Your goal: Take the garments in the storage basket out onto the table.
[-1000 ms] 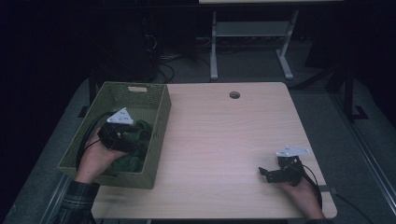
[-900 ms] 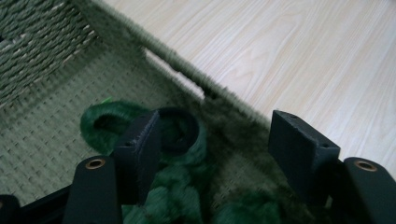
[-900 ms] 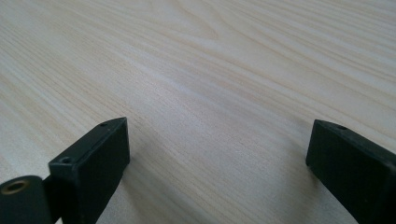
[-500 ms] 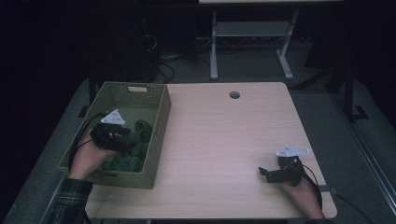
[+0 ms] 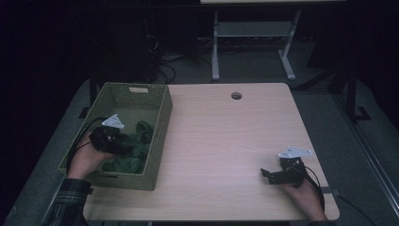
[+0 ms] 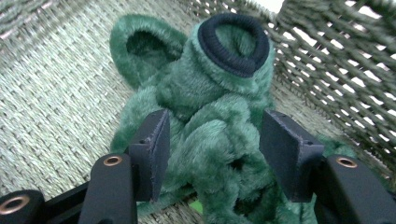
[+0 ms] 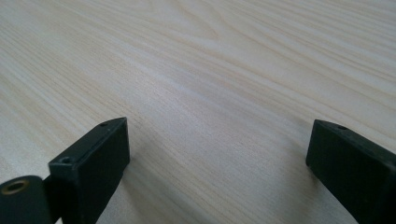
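Nearest the person, the right hand-held gripper (image 5: 275, 177) rests low on the pale wood worktop (image 5: 226, 141) by its near right corner, the hand (image 5: 301, 195) behind it and a grey three-cornered plate on top; in the right gripper view its 2 black jaws stand wide apart over bare wood grain, with nothing between them. On the left, a forearm in a plaid sleeve (image 5: 68, 197) reaches into a green woven basket (image 5: 160, 136) that sits on the worktop's left edge, partly over the side. There the left hand-held gripper (image 5: 123, 143) is pointed at a heap of green plush fabric (image 5: 136, 150) lying in the basket's near half. The left gripper view shows its 2 jaws parted, 1 on each side of a fold of the green plush fabric (image 6: 210, 126), the inner faces close to the pile but not pressed shut on it. The fabric has a tubular opening trimmed with a dark navy ribbed cuff (image 6: 233, 44) and rests on the basket floor against the woven wall. No brand, label or writing can be read anywhere. Farther off, a round cable hole (image 5: 236, 95) sits near the worktop's far edge, and beyond it a white metal frame (image 5: 254, 42) stands on the dark floor.
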`<state>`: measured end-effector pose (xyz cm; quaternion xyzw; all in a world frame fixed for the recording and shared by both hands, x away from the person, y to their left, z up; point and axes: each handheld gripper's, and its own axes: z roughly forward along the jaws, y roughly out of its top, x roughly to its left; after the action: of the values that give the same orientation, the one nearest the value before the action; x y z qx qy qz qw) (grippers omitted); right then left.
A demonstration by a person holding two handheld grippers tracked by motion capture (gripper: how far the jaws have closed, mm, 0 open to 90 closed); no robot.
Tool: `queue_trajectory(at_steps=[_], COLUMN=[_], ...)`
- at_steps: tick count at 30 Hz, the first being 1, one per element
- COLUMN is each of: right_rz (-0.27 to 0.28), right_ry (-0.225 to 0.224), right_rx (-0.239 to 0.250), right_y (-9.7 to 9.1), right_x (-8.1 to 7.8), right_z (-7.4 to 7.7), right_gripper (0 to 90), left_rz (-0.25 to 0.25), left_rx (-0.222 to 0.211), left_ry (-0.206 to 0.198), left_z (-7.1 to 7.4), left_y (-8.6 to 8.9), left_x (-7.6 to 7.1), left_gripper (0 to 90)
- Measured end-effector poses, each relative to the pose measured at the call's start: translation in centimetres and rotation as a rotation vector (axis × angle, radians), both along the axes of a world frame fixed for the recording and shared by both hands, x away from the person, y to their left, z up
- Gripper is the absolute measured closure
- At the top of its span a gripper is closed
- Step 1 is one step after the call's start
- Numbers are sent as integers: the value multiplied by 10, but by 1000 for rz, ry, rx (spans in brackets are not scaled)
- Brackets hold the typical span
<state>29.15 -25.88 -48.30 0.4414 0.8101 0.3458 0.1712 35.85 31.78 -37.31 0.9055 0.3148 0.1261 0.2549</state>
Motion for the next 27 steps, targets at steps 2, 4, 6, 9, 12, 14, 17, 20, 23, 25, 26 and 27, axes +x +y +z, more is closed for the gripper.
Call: queue_trajectory(at_steps=[2,4,6,9,12,14,17,20,23,25,26,27], right_rz=[0,-1,-1,0,-1,0,-1,-1,0,-1,-1,-1], right_ry=[0,1,1,0,0,0,0,1,0,1,1,0], right_rx=[0,0,1,0,0,0,0,0,0,0,0,0], right_y=[0,0,0,0,0,0,0,0,0,0,0,0], right_x=[0,0,0,0,0,0,0,0,0,0,0,0], right_z=[0,0,0,0,0,0,0,0,0,0,0,0], right_gripper=[57,57,57,58,57,57,57,57,57,57,57,57], left_rz=[-2,2,1,0,2,7,5,2,-2,-4,0,14], left_rx=[7,15,34,45,54,53,55,50,56,52,44,35], left_ry=[10,25,39,56,79,84,92,122,145,152,157,162], left_z=[-3,-7,-10,-14,-18,-18,-20,-23,-25,-25,-25,-25], left_y=[1,1,0,-1,-1,-1,-1,0,0,0,0,0], left_x=[2,4,6,7,10,11,12,13,13,13,13,12], left_gripper=[425,414,413,423,443,470,495,558,684,759,784,796])
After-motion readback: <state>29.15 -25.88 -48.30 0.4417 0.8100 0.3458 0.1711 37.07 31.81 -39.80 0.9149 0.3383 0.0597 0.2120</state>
